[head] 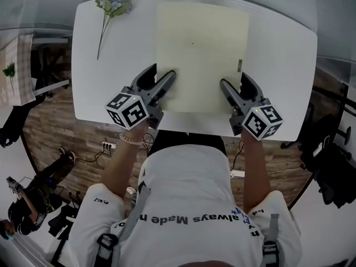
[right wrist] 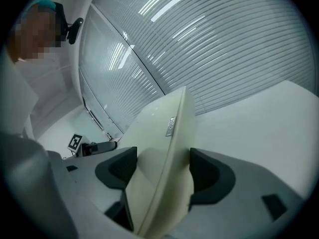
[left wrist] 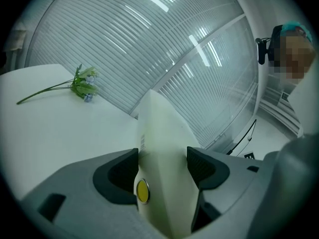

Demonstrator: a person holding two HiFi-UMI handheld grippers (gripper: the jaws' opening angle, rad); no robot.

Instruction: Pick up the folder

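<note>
A pale cream folder (head: 200, 54) lies over the middle of the white table (head: 111, 65), its near edge by the table's front. My left gripper (head: 161, 74) is shut on the folder's near left corner, and my right gripper (head: 233, 81) is shut on its near right corner. In the left gripper view the folder (left wrist: 162, 148) runs edge-on between the dark pads (left wrist: 207, 166), with a yellow snap (left wrist: 142, 191) at its near end. The right gripper view shows the folder (right wrist: 164, 148) bowed between the pads (right wrist: 212, 176), a small label (right wrist: 171, 126) on its cover.
A sprig of artificial flowers (head: 111, 7) lies at the table's far left corner, also in the left gripper view (left wrist: 82, 83). A ribbed translucent wall (left wrist: 174, 49) rises behind the table. Cables and a power strip (head: 108, 146) sit on the wooden floor on the left.
</note>
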